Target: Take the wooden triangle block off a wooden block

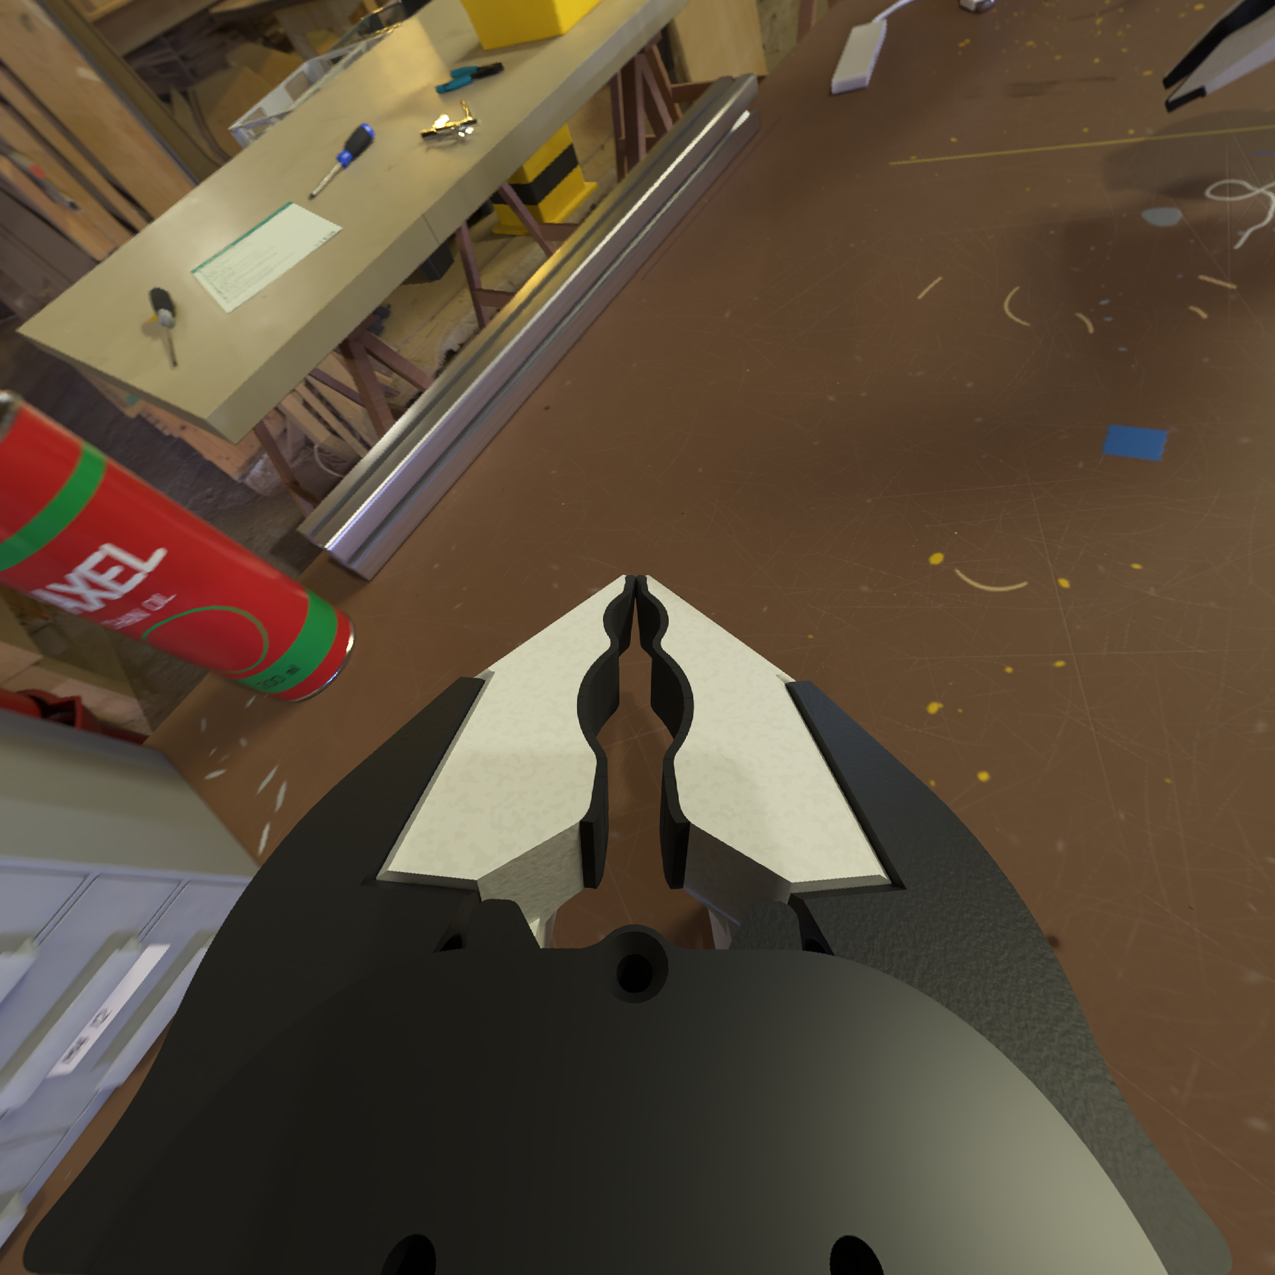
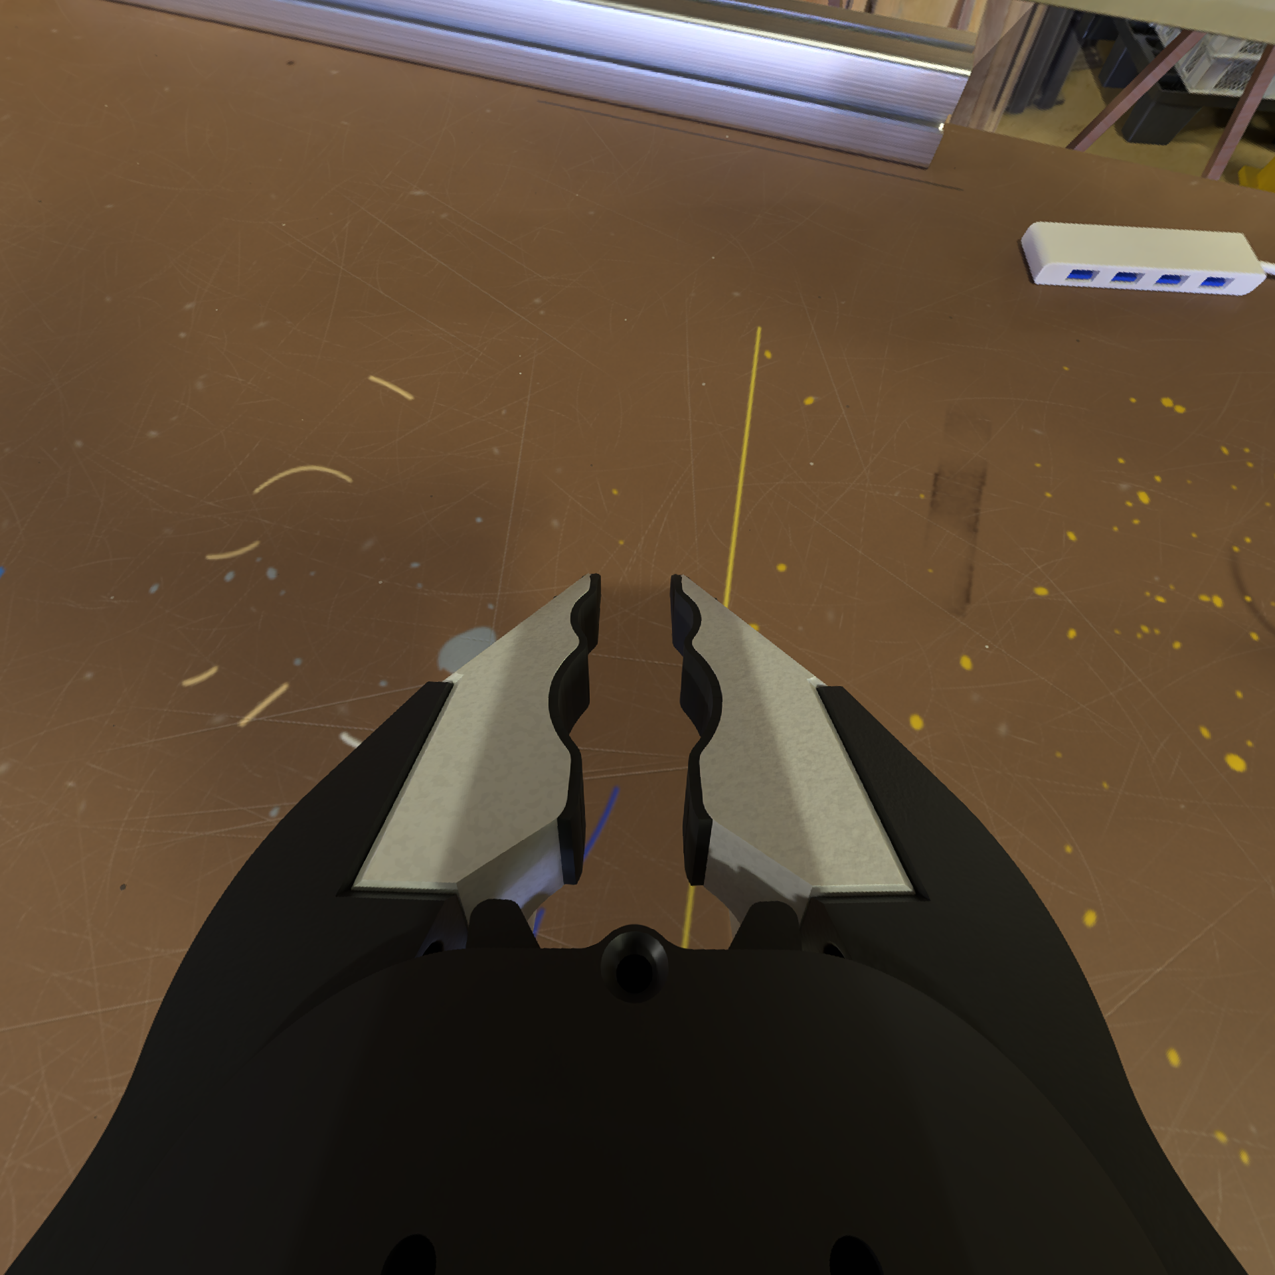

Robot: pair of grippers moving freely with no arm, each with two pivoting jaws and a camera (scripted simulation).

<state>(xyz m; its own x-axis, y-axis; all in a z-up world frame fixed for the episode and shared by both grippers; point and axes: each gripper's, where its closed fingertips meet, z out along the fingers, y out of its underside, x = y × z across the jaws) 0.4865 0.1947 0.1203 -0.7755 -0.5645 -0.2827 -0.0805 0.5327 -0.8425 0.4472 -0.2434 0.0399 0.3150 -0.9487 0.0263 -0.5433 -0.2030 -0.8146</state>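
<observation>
No wooden triangle block and no wooden block show in either view. My left gripper [image 1: 635, 579] is shut and empty, its tips touching, above the brown scratched tabletop [image 1: 862, 483]. My right gripper [image 2: 635, 579] is open and empty, with a narrow gap between the fingers, above the same tabletop [image 2: 483, 310]. The right gripper also shows in the left wrist view at the far top right corner [image 1: 1214, 62].
A red and green spray can [image 1: 159, 566] lies at the left, near grey drawers [image 1: 83, 966]. A metal rail [image 1: 552, 303] runs along the table's edge and shows in the right wrist view [image 2: 552, 76]. A white USB hub [image 2: 1138, 262] sits at the right. A blue tape patch [image 1: 1135, 441] is on the table.
</observation>
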